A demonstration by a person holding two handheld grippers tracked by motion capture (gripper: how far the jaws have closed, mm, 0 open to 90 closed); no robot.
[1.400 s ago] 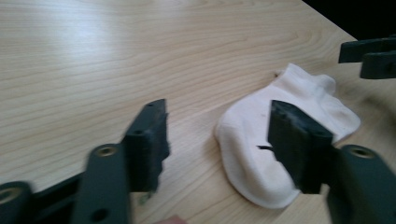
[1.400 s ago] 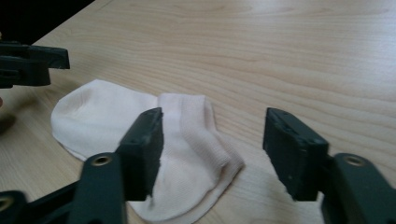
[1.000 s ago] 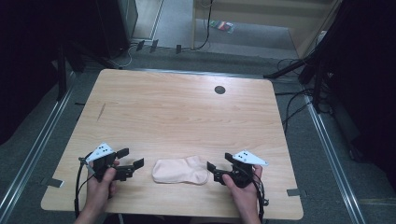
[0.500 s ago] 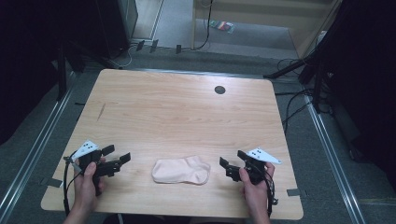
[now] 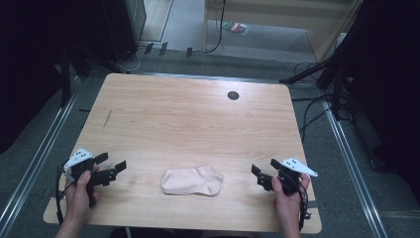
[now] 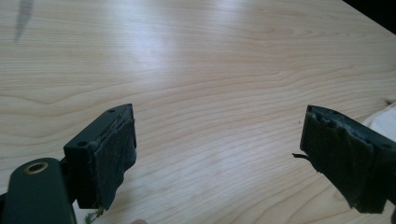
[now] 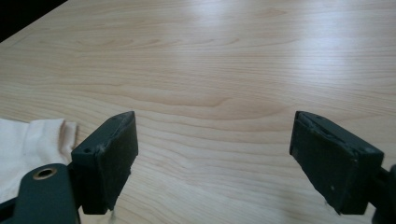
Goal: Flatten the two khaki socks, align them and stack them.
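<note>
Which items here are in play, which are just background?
In play:
- sock, flat on the table
- left gripper, open
- right gripper, open

Background:
- dark round grommet in the tabletop
- cables on the floor

A light wooden bench point(image 5: 188, 124) fills the centre of the frame, its grain running side to side. A pale pink sock point(image 5: 193, 181) lies flat near the lower edge, just below centre. A small dark round grommet point(image 5: 233, 95) sits toward the upper right.
</note>
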